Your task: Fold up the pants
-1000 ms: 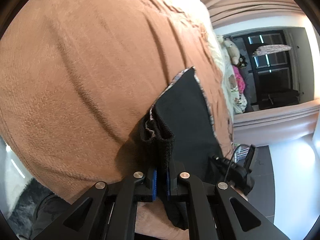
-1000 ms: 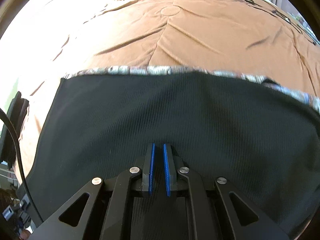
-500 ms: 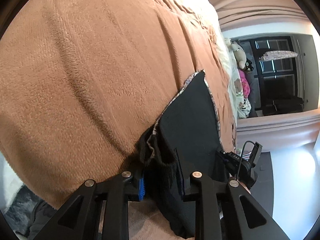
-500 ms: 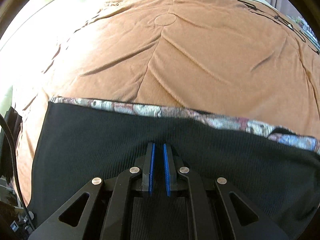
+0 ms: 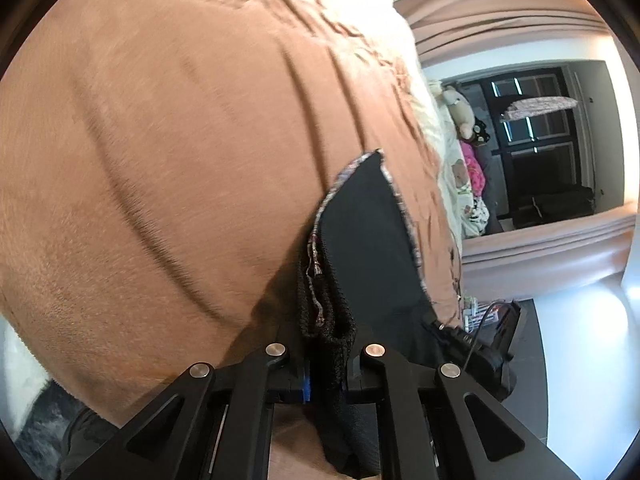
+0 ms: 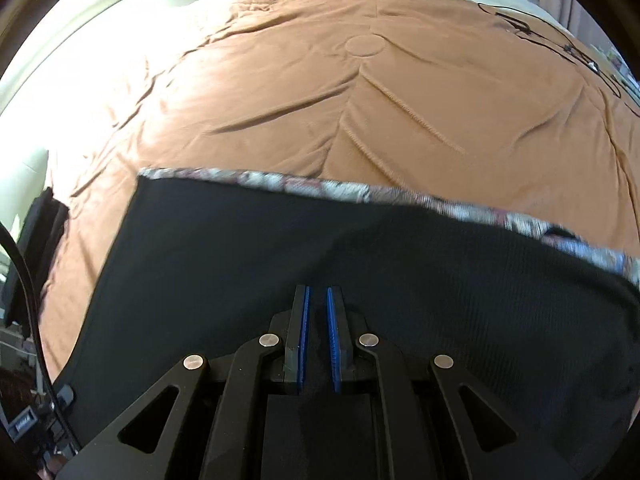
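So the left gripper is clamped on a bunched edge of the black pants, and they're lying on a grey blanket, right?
Not quite: the blanket is orange-brown, not grey, as both wrist views show. The rest holds. In the left wrist view the left gripper is clamped on a bunched edge of the black pants, which lie on that blanket.

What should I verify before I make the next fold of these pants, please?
1. Left tongs shut on pants: ok, bunched cloth sits between them.
2. Right tongs gripping cloth: cannot tell, the narrow gap is dark.
3. Pants spread flat near right tongs: ok.
4. Patterned edge visible, not tucked under: ok.
5. Blanket smooth: not ok, creased.
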### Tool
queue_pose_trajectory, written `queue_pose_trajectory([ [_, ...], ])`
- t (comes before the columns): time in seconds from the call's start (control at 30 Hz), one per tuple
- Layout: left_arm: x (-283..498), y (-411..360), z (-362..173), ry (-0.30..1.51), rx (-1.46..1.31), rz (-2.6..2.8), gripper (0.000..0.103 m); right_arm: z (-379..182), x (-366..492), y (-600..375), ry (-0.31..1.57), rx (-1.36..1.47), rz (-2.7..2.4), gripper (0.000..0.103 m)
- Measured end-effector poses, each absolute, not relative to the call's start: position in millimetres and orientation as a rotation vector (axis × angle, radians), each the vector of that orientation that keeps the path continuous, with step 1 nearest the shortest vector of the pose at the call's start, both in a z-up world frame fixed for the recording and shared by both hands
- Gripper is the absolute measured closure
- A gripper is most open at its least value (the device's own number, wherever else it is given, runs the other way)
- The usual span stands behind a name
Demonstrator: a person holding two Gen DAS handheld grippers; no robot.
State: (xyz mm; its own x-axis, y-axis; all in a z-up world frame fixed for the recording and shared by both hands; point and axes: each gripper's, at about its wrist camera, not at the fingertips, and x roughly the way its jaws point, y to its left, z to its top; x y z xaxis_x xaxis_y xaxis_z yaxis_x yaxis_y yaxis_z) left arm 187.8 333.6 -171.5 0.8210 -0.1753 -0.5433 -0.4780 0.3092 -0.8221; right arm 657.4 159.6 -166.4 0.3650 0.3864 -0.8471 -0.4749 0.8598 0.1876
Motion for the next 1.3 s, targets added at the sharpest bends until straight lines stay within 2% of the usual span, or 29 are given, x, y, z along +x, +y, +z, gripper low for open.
queue_pose_trajectory([
  [0.3,208,323,-132,0.591,-1.181,0.163,0.094,-174,577,128,1.033,-0.093,0.583,0.097],
  [0.57,230,309,-100,0.579,-1.114,0.099,0.094,-185,540,96,1.065,0.004,0.603,0.097],
  [0.87,252,291,-71,0.577,-1.041,0.045,0.094,-163,536,70,1.024,0.088,0.616,0.097],
  [1.3,302,255,-32,0.603,-0.932,-0.048,0.094,-187,517,67,1.089,0.107,0.671,0.097],
])
